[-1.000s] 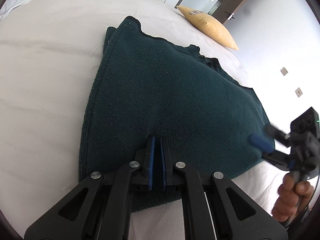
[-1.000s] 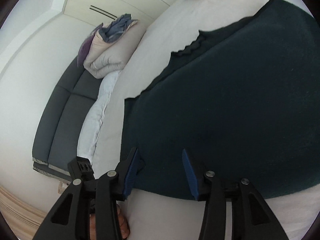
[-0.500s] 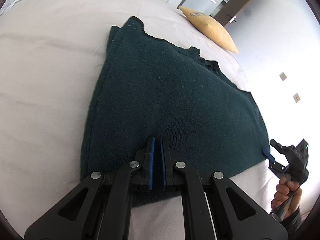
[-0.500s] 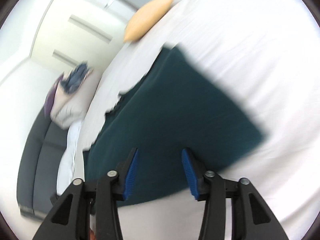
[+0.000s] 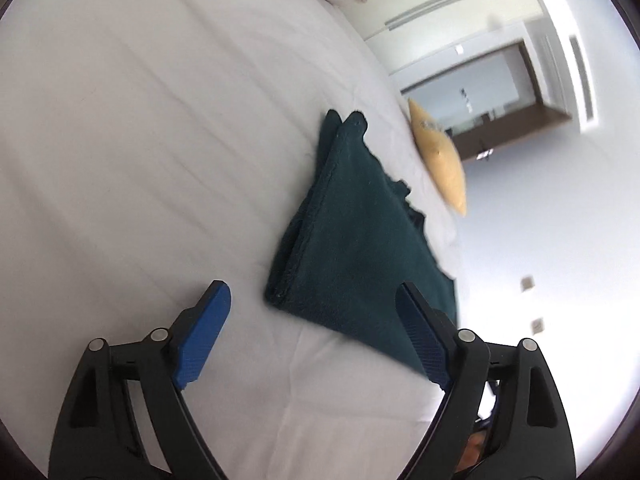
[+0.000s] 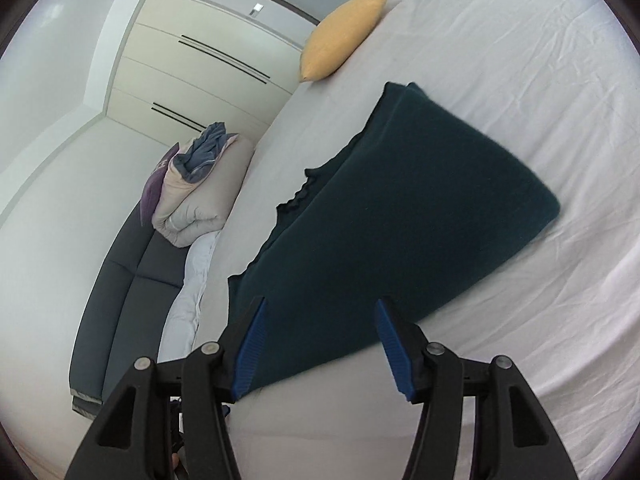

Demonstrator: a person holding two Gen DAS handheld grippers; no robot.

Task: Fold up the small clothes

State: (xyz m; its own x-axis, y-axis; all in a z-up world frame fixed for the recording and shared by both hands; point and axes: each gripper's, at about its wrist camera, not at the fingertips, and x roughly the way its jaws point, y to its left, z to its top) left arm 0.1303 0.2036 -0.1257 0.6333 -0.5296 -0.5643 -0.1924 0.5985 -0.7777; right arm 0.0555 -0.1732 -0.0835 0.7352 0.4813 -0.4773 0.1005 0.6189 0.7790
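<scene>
Our left gripper [image 5: 310, 320] and right gripper [image 6: 320, 338] both hang spread, empty, above the folded green garment [image 6: 400, 216]. Only our right view shows the sofa [image 6: 120, 300]. We read no writing.

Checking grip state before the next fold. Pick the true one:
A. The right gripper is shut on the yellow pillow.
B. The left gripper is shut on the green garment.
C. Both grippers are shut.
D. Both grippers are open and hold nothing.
D: the left gripper and right gripper both show spread blue fingers, with the dark green garment lying free on the bed sheet.

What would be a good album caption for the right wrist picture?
Open right hand-held gripper poised over a folded dark green garment on a white bed.
</scene>
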